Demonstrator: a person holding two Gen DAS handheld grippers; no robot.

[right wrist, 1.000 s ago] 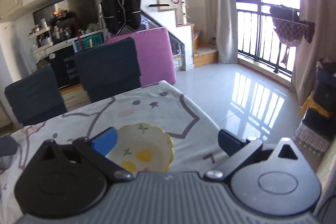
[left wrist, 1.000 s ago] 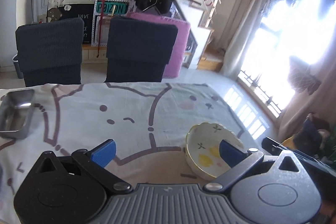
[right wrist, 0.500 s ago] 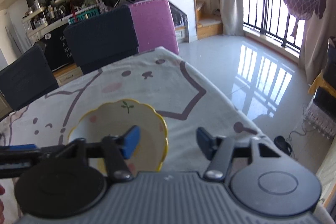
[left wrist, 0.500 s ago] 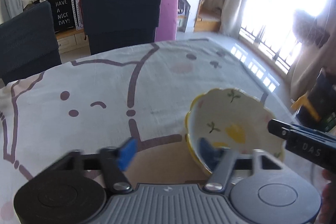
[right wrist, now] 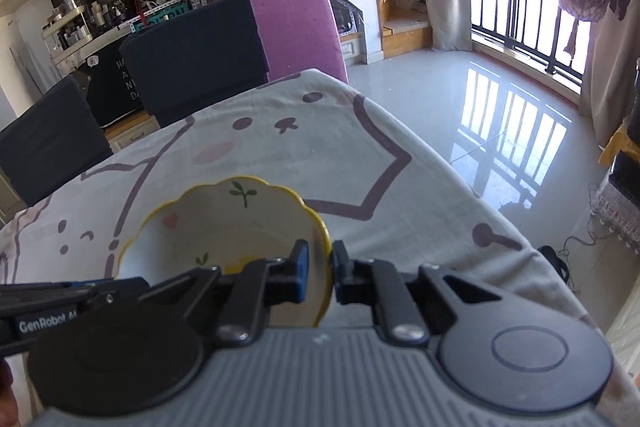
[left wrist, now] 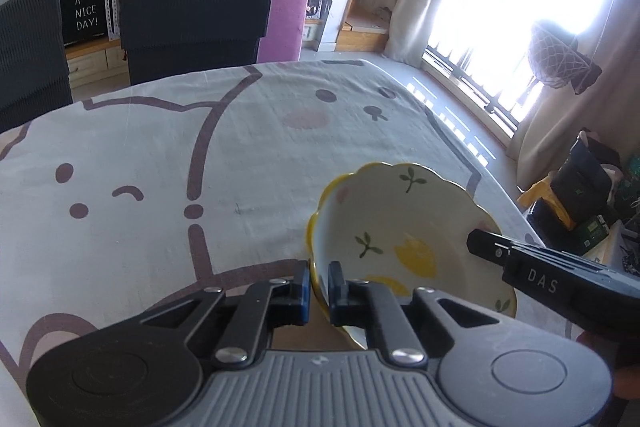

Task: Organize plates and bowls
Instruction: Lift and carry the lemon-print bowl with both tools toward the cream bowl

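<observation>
Lower centre of the left wrist view: the left gripper (left wrist: 319, 285), its jaws having just closed, pinches the near-left rim of the scalloped yellow-rimmed bowl (left wrist: 400, 227), one blue pad outside the wall and one inside. Lower centre of the right wrist view: the right gripper (right wrist: 319, 269) has likewise just closed on the bowl's opposite rim, pads either side of the yellow edge. The bowl, printed with leaves and a yellow flower, sits near the right-hand corner of the cartoon-print tablecloth (left wrist: 160, 155), close to the table edge; whether it rests flat or is already tipped cannot be told. Beyond it, toward the upper left, stand two dark chairs (left wrist: 192, 7) and a pink cushion (left wrist: 288, 11); a bright window fills the upper right. Risk, as judged: thin rim grips on glazed ceramic may slip if the two hands rise unevenly or pull apart, and a drop here could send the bowl over the table edge onto the tiled floor (right wrist: 500, 115).
</observation>
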